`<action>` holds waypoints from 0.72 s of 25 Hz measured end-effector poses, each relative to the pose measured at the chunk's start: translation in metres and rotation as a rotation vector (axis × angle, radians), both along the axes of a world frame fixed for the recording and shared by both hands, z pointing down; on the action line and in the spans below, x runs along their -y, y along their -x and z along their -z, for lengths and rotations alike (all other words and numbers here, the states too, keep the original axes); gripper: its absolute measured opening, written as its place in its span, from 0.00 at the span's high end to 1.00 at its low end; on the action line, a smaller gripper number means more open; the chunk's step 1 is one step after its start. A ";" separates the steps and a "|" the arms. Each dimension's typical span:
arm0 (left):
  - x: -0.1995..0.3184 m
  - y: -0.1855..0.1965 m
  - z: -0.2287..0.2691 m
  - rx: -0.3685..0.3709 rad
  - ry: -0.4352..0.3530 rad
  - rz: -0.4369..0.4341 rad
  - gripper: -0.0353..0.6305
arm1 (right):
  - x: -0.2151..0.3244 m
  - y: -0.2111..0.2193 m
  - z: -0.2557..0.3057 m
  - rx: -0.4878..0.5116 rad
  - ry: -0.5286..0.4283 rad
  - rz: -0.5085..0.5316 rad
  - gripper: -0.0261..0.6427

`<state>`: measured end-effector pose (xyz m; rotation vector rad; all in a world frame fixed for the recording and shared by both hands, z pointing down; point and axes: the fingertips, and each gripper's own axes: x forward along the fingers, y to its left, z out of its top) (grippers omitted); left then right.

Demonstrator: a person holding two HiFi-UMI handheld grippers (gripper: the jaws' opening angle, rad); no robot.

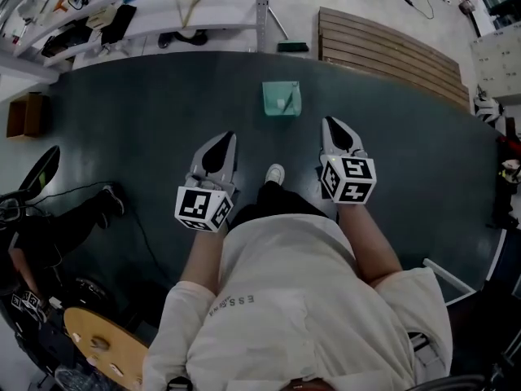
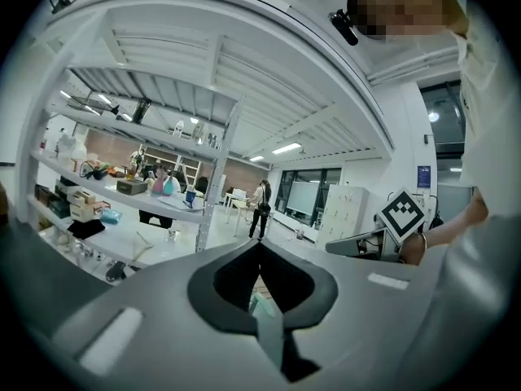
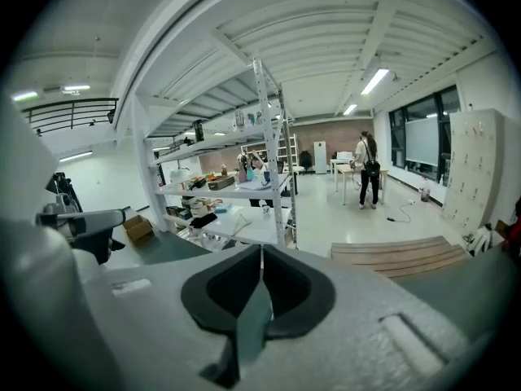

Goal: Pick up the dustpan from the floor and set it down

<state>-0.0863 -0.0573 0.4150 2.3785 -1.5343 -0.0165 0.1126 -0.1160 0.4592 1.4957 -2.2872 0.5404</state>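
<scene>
The teal dustpan [image 1: 281, 98] lies near the dark floor mat's [image 1: 146, 120] far edge, ahead of the left gripper [image 1: 229, 138] and right gripper [image 1: 329, 122], both closed and empty. It is probably light, stiff plastic, so pinching its rim should hold.

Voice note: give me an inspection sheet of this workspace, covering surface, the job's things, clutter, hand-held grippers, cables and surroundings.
Surface: dark green floor mat on a pale floor.
Job's things: teal dustpan lies on the mat ahead of both grippers, untouched.
Clutter: cardboard box at the mat's left edge; slatted wooden panel at its far right.
Grippers: left hand-held gripper and right hand-held gripper both shut, empty, above the mat.
Cables: black cable trails over the mat at left.
Surroundings: loaded white shelving beyond the mat; a person standing far off.
</scene>
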 end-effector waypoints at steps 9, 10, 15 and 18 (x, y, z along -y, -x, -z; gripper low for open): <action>0.086 -0.004 -0.036 0.007 0.019 -0.024 0.93 | 0.070 0.022 -0.062 -0.048 0.127 0.049 0.91; 0.093 -0.006 -0.042 0.007 0.022 -0.034 0.93 | 0.076 0.024 -0.073 -0.054 0.149 0.049 0.89; 0.130 -0.018 -0.075 0.013 0.068 -0.097 0.93 | 0.107 0.025 -0.146 -0.166 0.261 0.014 0.77; 0.145 -0.018 -0.096 -0.003 0.114 -0.117 0.93 | 0.118 0.030 -0.191 -0.202 0.358 0.008 0.72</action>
